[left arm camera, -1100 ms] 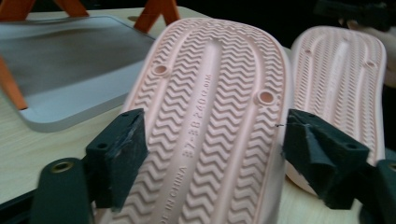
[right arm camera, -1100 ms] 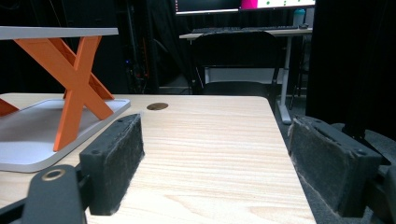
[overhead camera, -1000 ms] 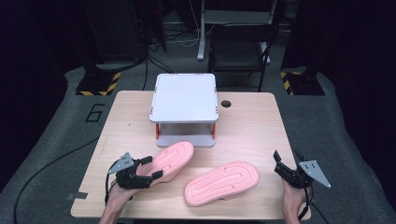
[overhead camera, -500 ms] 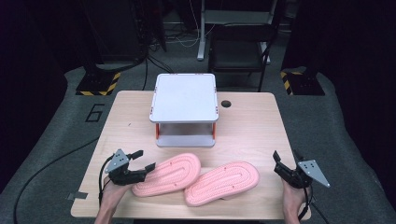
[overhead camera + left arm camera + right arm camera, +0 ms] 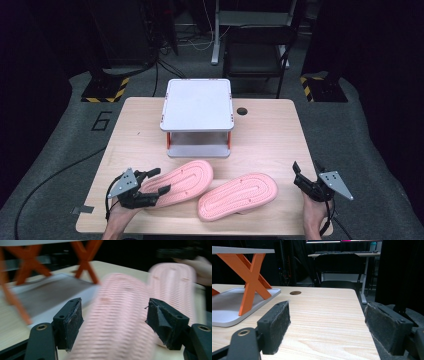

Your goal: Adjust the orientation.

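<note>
A dark room with black curtains and a chair is surrounding a pale wooden table (image 5: 270, 135) in the centre of the high view. At the lower left of that view, the left gripper (image 5: 152, 182) is lying low over the table with its jaws spread wide around the heel end of the left pink slipper (image 5: 182, 182). In the left gripper view, the blurred slipper is running up between the two black pads (image 5: 72, 322), which are standing apart from its sides rather than pressing on it. Just beside it, toward the lower centre of the high view, the right pink slipper (image 5: 240, 195) is lying sole-up at a similar slant, its edge close to the first. Above both, in the middle of the frame, a white two-level rack (image 5: 197, 102) with orange cross legs is standing on the table, with a small dark hole (image 5: 242, 111) to its right. At the lower right, the right gripper (image 5: 303, 176) is resting at the table edge in the person's hand, well apart from the slippers, its jaws wide and holding nothing; in the right gripper view, bare wood is showing between them.
</note>
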A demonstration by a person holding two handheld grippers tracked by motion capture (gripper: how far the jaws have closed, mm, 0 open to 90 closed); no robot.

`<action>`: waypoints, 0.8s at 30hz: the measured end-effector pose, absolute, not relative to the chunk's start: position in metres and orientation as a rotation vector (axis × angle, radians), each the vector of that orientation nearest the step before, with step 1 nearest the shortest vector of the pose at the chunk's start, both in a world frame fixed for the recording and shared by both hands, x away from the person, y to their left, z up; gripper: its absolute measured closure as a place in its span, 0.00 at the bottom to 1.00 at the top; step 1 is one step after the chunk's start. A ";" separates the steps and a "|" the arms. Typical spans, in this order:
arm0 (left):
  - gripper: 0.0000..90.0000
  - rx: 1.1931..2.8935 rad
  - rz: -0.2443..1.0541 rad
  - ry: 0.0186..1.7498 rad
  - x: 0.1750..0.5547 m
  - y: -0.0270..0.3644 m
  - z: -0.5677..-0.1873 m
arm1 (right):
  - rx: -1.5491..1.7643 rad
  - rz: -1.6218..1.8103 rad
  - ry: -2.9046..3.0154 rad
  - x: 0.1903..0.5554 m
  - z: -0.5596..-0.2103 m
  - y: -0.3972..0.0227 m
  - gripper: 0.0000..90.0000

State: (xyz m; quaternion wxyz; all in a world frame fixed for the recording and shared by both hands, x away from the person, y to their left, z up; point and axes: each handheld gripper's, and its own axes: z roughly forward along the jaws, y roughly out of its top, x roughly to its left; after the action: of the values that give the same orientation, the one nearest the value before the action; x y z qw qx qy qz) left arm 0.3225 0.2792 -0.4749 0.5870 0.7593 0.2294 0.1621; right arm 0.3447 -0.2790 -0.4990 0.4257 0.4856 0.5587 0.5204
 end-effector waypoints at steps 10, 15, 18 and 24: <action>0.22 1.936 0.364 0.563 0.331 0.260 -0.496 | 1.216 1.300 1.389 0.345 -0.499 -0.281 0.22; 0.22 1.910 0.351 0.591 0.339 0.264 -0.496 | 1.228 1.301 1.399 0.345 -0.500 -0.281 0.22; 0.22 1.883 0.373 0.638 0.350 0.268 -0.495 | 1.226 1.294 1.406 0.346 -0.500 -0.281 0.23; 0.22 1.959 0.401 0.744 0.372 0.274 -0.489 | 1.231 1.294 1.406 0.345 -0.501 -0.281 0.23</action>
State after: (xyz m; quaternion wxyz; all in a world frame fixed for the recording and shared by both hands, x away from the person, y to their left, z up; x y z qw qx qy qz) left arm 0.3723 0.2739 -0.4890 0.4828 0.8041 0.3055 0.1645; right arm 0.3448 -0.2809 -0.5006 0.4209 0.4912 0.5612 0.5164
